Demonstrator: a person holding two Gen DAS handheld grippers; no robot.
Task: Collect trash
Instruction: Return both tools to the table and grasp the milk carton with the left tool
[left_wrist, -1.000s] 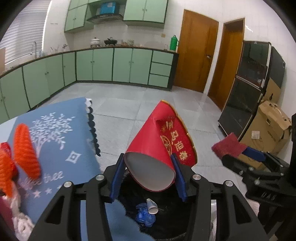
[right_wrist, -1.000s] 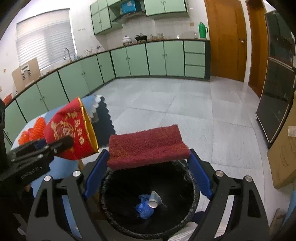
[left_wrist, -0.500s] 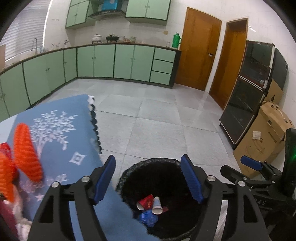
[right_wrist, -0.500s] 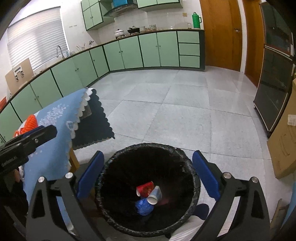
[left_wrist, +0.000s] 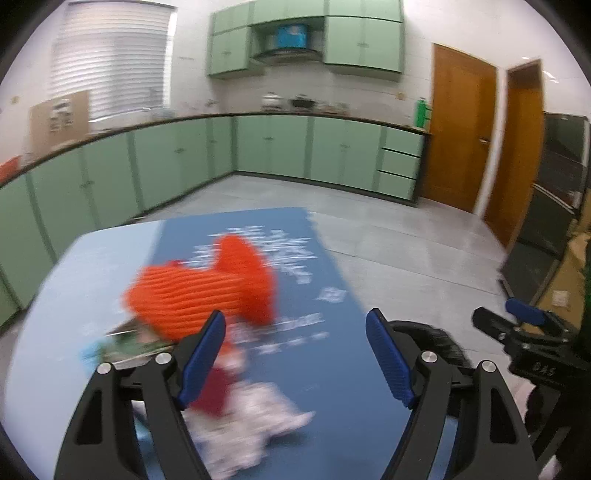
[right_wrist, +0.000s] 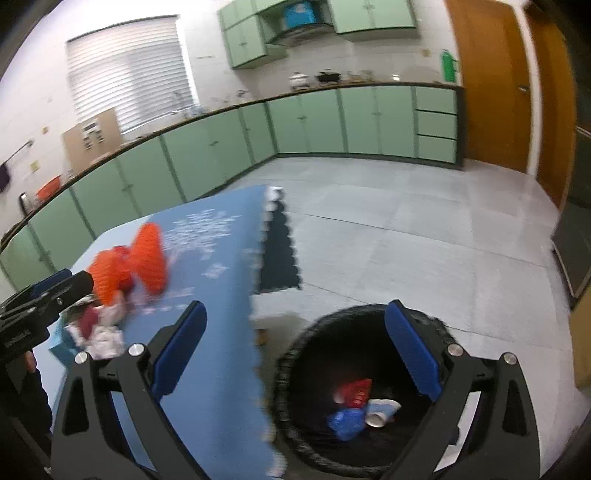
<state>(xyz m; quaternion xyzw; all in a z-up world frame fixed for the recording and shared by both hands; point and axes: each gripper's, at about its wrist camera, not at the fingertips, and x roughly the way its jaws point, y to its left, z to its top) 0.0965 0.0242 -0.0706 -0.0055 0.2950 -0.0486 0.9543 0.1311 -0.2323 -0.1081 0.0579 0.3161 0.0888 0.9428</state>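
The right tongs (right_wrist: 293, 343) are released, nothing between the blue pads; the jaws have just been opening. Directly below and beyond them stands the black-lined trash bin (right_wrist: 295, 354), on the floor just off the worktop's right edge. Inside the bin, at its bottom, lie a red paper cup (right_wrist: 354, 391), a white cup (right_wrist: 380, 411) and a crumpled blue item (right_wrist: 345, 421), close together and well below the pads.

The left tongs (left_wrist: 295, 356) are likewise released and empty; their jaws have also just been opening. They hang above the worktop (left_wrist: 351, 417), which carries a blue cloth with a white printed pattern. Remaining loose items sit just beyond and to the left of the left pad: a dark red piece with crumpled white material (left_wrist: 236, 402) nearest, a green-printed wrapper (left_wrist: 129, 345) at the left, and an orange ribbed object (left_wrist: 207, 291) behind them toward the worktop's middle. None touches the pads. Motion blur prevents closer identification of these items.

From the left wrist view, the bin rim is partly visible past the right pad, with the right tongs beside it.

Farther back: grey tiled floor (right_wrist: 406, 229), then green cabinets (left_wrist: 295, 147) along the walls and brown doors (left_wrist: 461, 129) at the right.
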